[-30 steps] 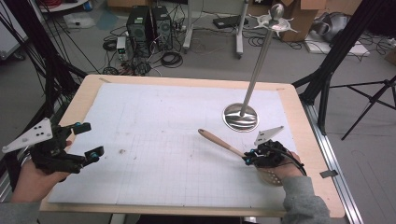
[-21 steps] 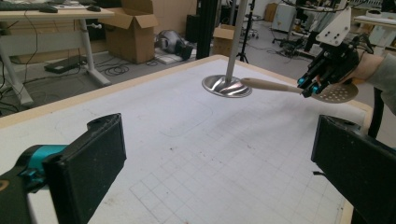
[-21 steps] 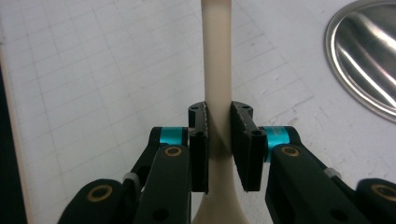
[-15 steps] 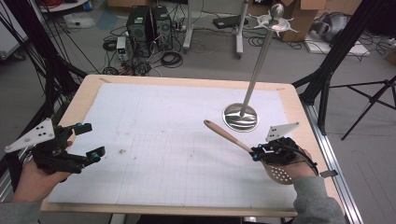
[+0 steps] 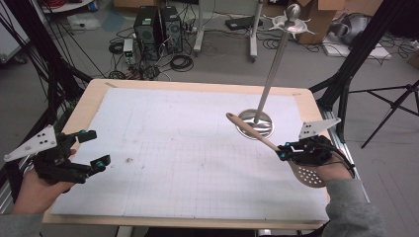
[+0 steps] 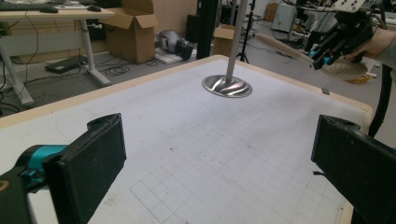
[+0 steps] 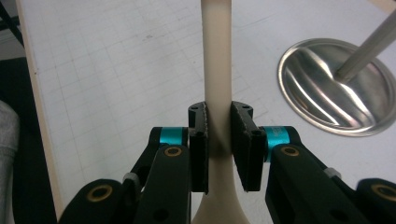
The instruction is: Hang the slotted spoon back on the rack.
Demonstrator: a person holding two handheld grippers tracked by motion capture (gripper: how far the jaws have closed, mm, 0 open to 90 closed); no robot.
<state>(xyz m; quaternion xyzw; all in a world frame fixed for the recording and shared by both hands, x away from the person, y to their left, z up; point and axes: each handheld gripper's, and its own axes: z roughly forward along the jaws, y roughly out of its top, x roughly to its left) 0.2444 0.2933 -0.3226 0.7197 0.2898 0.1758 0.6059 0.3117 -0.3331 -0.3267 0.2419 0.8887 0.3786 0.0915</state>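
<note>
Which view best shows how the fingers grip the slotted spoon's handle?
The right gripper view: the right gripper clamps the slotted spoon by its handle, both pads pressed against it. The high view shows the whole spoon, perforated head toward the person. The left gripper view shows it distant, raised.

metal stand (image 5: 255, 123), white gridded mat (image 5: 173, 148)

The slotted spoon (image 5: 276, 150) looks like matt, smooth pale wood. Beside it, the stand's round base (image 5: 255, 123) is glossy polished metal. The table (image 5: 188, 85) has a wooden rim around matt gridded paper.
</note>
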